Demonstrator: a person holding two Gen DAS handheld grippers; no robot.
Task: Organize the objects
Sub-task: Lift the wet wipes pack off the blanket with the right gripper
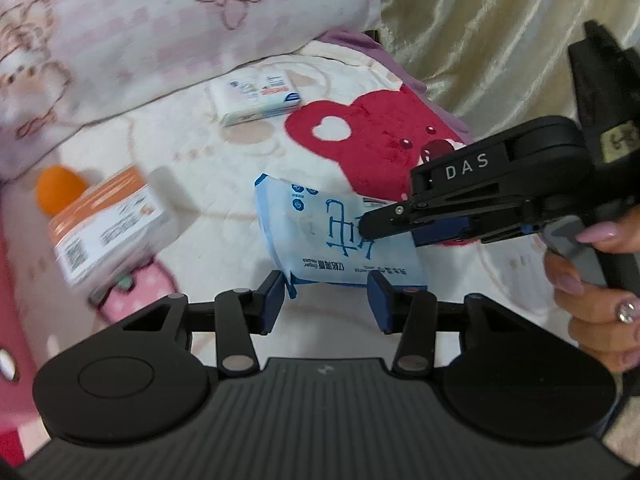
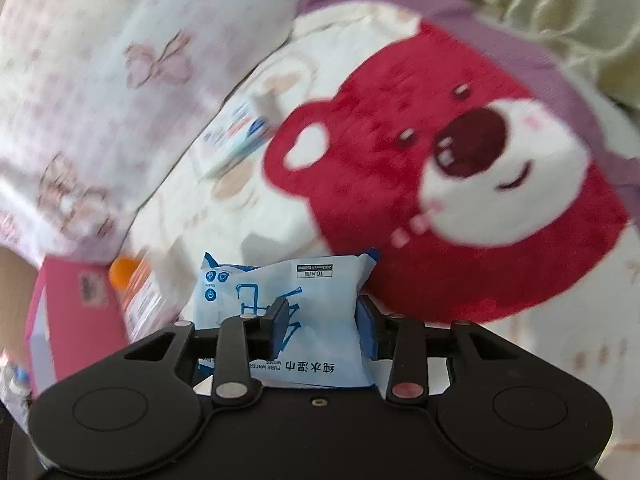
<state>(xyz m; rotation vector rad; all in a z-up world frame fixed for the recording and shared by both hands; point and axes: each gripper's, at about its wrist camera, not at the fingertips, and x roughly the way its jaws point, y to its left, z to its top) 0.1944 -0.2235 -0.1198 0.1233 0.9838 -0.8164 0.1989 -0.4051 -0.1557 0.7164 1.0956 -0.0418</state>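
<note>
A light blue wet-wipes pack (image 1: 320, 232) hangs tilted above the bed between both grippers. In the left wrist view its lower edge sits between the blue pads (image 1: 272, 304) of my left gripper (image 1: 326, 300), which is shut on that edge. My right gripper (image 1: 384, 232) reaches in from the right, held by a person's hand (image 1: 592, 276), one finger lying across the pack's face. In the right wrist view the wipes pack (image 2: 320, 292) stands between the fingers of the right gripper (image 2: 324, 320). Its jaws are apart: one finger crosses the front, the other pad meets the right edge.
On the bed lie a white tissue pack (image 1: 256, 98), an orange-and-white box (image 1: 112, 224) and an orange ball (image 1: 58, 192). A pink patterned pillow (image 1: 160, 28) sits at the back. The blanket shows a red bear (image 2: 440, 184). A pink box (image 2: 76, 312) is at the left, a curtain (image 1: 500, 20) at the right.
</note>
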